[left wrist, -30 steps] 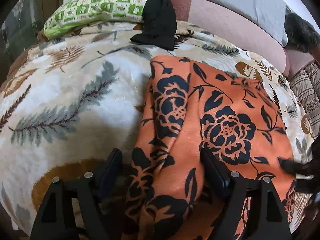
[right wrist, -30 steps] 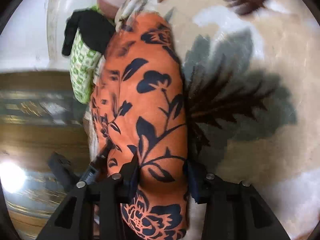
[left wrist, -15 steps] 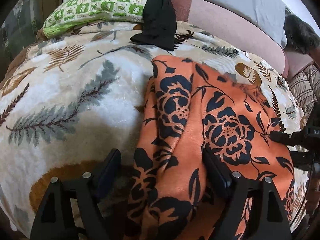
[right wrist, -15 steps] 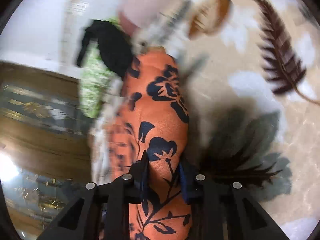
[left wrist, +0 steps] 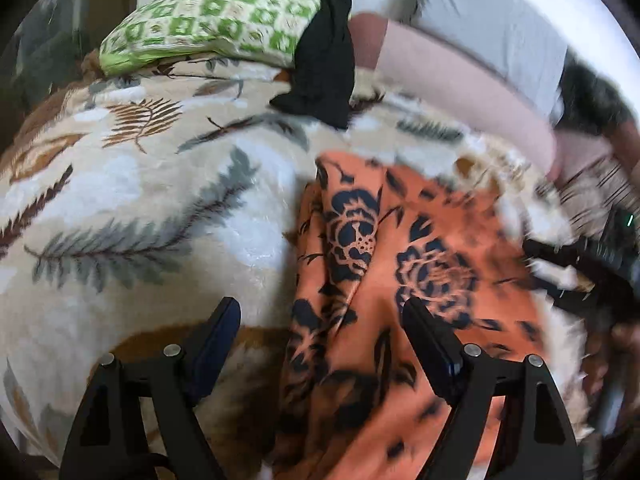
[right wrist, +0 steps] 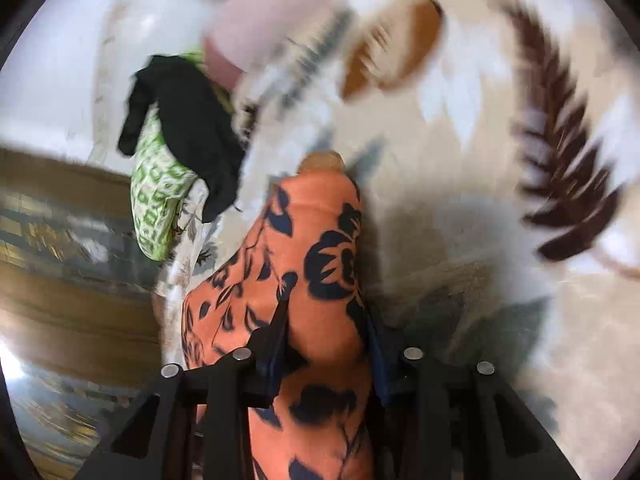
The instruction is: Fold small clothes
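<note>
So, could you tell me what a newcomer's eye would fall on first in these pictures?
The orange cloth with dark flowers stands out first, lying bunched on the pale leaf-print blanket. The left gripper stands wide open over its near edge; a fold runs between the fingers of the right gripper, whose jaws have just been opening. Farther back, a black garment drapes over a green checked pillow.

Two garments point(left wrist: 400, 264) (one pillow point(left wrist: 216, 24))
</note>
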Demonstrator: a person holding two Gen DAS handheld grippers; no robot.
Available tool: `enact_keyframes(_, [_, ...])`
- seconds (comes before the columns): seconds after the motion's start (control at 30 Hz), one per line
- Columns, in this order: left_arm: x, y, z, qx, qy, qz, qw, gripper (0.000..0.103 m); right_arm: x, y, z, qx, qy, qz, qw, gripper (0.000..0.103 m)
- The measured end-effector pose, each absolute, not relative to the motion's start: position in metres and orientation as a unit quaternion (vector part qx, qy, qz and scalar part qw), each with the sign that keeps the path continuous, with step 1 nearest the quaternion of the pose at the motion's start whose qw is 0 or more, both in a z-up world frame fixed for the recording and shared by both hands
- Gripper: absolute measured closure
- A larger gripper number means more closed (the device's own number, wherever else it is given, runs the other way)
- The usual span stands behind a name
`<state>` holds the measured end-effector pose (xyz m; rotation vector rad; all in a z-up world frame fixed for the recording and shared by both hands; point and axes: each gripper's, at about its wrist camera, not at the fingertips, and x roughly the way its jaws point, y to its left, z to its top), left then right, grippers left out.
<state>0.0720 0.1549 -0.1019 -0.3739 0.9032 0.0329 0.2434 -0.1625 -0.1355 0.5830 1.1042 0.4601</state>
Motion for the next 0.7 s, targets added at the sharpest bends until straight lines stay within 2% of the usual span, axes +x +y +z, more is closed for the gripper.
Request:
enact_keyframes(0.03, [0.061, 0.162, -0.099, -0.203, 0.429, 0.004, 0.88, 0.019, 0.23, -0.173, -0.125, 0.263, 0.498, 0.206, 0.8, 0.029])
enact_keyframes(0.17, [0.027, 0.177, -0.109, -0.294, 0.432, -0.041, 0.852, 0.022, 0.193, -0.178, -0.09, 0.265, 0.463, 0.275, 0.799, 0.029])
enact_keyframes(0.2, [0.025, 0.175, -0.119, -0.299, 0.44, -0.056, 0.845, 0.029, 0.18, -0.169, -0.085, 0.254, 0.462, 0.296, 0.796, 0.029])
enact_keyframes(0.23, [0.027, 0.171, -0.136, -0.296, 0.47, -0.06, 0.829, 0.066, 0.169, -0.155, -0.085, 0.24, 0.466, 0.319, 0.79, 0.029])
enact_keyframes(0.27, [0.029, 0.17, -0.155, -0.312, 0.494, -0.062, 0.809, 0.074, 0.162, -0.148, -0.09, 0.231, 0.473, 0.335, 0.781, 0.028])
enact_keyframes(0.33, [0.028, 0.179, -0.163, -0.35, 0.486, -0.066, 0.798, 0.075, 0.154, -0.126, -0.119, 0.201, 0.517, 0.338, 0.76, 0.025])
enact_keyframes(0.43, [0.03, 0.174, -0.131, -0.315, 0.476, -0.068, 0.818, 0.072, 0.15, -0.121, -0.119, 0.187, 0.51, 0.334, 0.77, 0.025])
enact_keyframes(0.5, [0.036, 0.173, -0.111, -0.294, 0.464, -0.076, 0.832, 0.059, 0.151, -0.119, -0.117, 0.18, 0.517, 0.334, 0.768, 0.024])
enact_keyframes(0.53, [0.041, 0.175, -0.101, -0.292, 0.448, -0.077, 0.841, 0.046, 0.153, -0.119, -0.12, 0.183, 0.522, 0.333, 0.764, 0.024])
enact_keyframes(0.57, [0.048, 0.176, -0.094, -0.289, 0.433, -0.077, 0.85, 0.039, 0.153, -0.122, -0.121, 0.188, 0.522, 0.334, 0.762, 0.024])
enact_keyframes(0.7, [0.115, 0.181, -0.101, -0.289, 0.448, -0.095, 0.841, 0.039, 0.156, -0.114, -0.127, 0.204, 0.518, 0.338, 0.759, 0.024])
